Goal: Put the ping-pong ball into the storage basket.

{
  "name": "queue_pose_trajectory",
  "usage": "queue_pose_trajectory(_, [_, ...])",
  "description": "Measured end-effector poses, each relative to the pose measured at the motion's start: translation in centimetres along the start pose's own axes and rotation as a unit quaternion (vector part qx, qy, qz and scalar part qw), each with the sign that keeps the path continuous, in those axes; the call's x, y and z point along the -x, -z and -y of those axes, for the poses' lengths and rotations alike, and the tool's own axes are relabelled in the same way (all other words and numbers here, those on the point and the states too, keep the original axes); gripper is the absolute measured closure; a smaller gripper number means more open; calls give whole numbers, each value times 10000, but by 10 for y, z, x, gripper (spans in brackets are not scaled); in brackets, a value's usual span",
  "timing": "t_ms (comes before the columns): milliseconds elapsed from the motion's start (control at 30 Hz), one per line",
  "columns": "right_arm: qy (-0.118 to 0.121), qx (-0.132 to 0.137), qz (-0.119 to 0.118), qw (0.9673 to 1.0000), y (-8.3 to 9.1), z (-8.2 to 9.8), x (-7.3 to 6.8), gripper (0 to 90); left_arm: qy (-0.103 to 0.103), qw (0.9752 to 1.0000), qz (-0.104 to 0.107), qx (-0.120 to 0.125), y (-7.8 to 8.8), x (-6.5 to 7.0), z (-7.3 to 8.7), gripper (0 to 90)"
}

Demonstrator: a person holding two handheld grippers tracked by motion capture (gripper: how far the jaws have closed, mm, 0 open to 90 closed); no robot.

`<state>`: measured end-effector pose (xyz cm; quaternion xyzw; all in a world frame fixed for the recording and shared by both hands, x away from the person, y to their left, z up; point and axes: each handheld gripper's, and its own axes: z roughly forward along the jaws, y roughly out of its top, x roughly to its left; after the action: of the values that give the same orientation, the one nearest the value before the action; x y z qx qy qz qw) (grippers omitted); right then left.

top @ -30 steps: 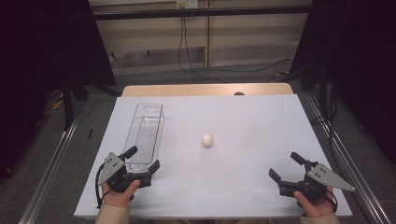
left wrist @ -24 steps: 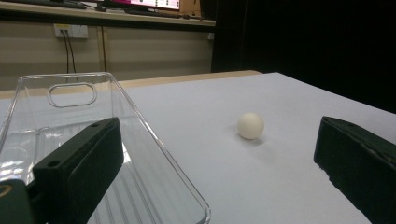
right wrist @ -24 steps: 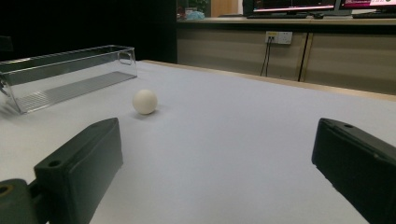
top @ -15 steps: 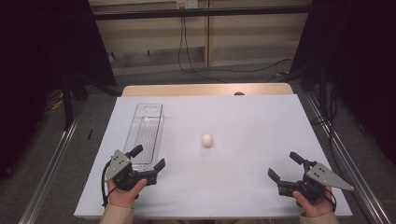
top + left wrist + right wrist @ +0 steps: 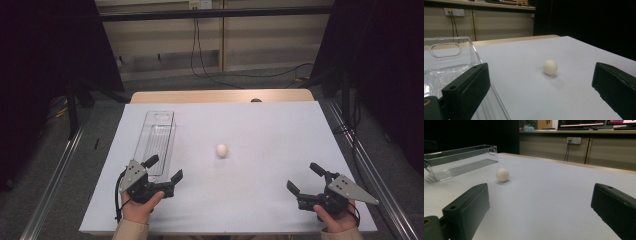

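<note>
While one egg point(image 5: 222, 150) lies mid-table on white sheet point(image 5: 280, 135), bare surface all round. One clear tray point(image 5: 156, 142) left, well apart. Left gripper point(image 5: 164, 170) at tray's near end, right gripper point(image 5: 306, 179) near front edge; both jaws spread, holding nothing.

A white sheet point(image 5: 260, 125) covered the table, leaving a strip of bare wood point(image 5: 200, 96) along the far edge, where a small dark object point(image 5: 256, 100) sat. Behind it, black cables point(image 5: 196, 45) hung from a wall socket point(image 5: 198, 4) down to the floor. Dark curtains point(image 5: 45, 50) stood at both sides, and metal rails point(image 5: 55, 185) ran along the floor beside the table.
</note>
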<state>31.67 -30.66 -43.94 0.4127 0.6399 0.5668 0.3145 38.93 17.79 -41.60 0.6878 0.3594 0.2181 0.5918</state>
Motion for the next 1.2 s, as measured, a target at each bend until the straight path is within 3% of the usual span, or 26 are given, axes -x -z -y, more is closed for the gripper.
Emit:
queue_pose_trajectory(567, [39, 2, -58, 10000, 0, 0, 1, 13, -17, 9998, 192, -61, -20, 16, -4, 22])
queue_pose_trajectory(1200, [6, -12, -77, 10000, -1, -1, 0, 13, 29, 9995, 261, -166, -36, 28, -5, 24])
